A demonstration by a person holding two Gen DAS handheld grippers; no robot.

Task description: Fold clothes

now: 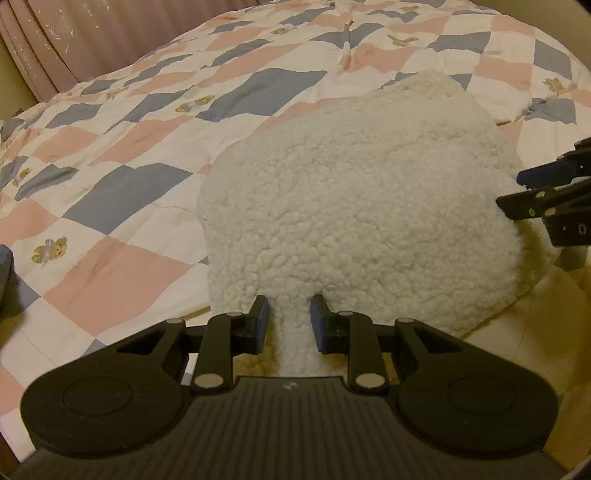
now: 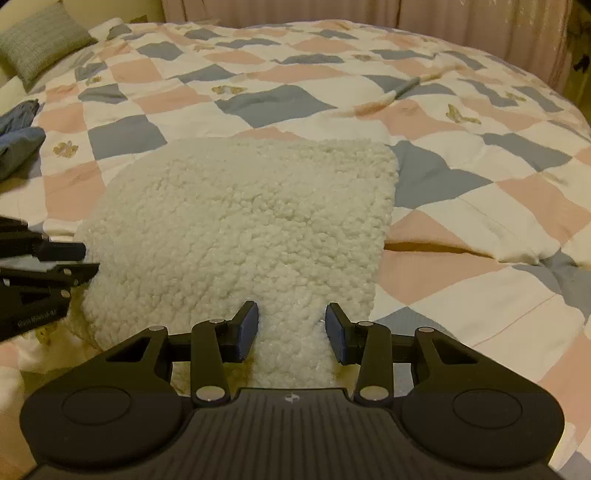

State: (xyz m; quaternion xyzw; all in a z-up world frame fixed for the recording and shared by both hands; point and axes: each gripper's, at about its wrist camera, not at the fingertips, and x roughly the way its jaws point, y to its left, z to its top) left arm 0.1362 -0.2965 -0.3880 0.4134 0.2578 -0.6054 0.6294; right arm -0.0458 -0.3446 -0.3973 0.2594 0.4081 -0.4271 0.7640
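Between both hand-held grippers (image 1: 289, 319), fleece garment (image 1: 354, 206).

A home bedroom: patchwork quilt (image 2: 332, 110), cushion (image 2: 40, 40), curtains (image 2: 461, 22).

Before me spreads a bed covered by a patchwork quilt (image 2: 280, 99) in pink, white and grey-blue diamonds, some patches printed with small teddy bears. I see pinkish pleated curtains (image 2: 461, 22) hanging behind the far edge. A grey textured cushion (image 2: 40, 40) sits at the far left corner. The light is dim, warm and yellowish.
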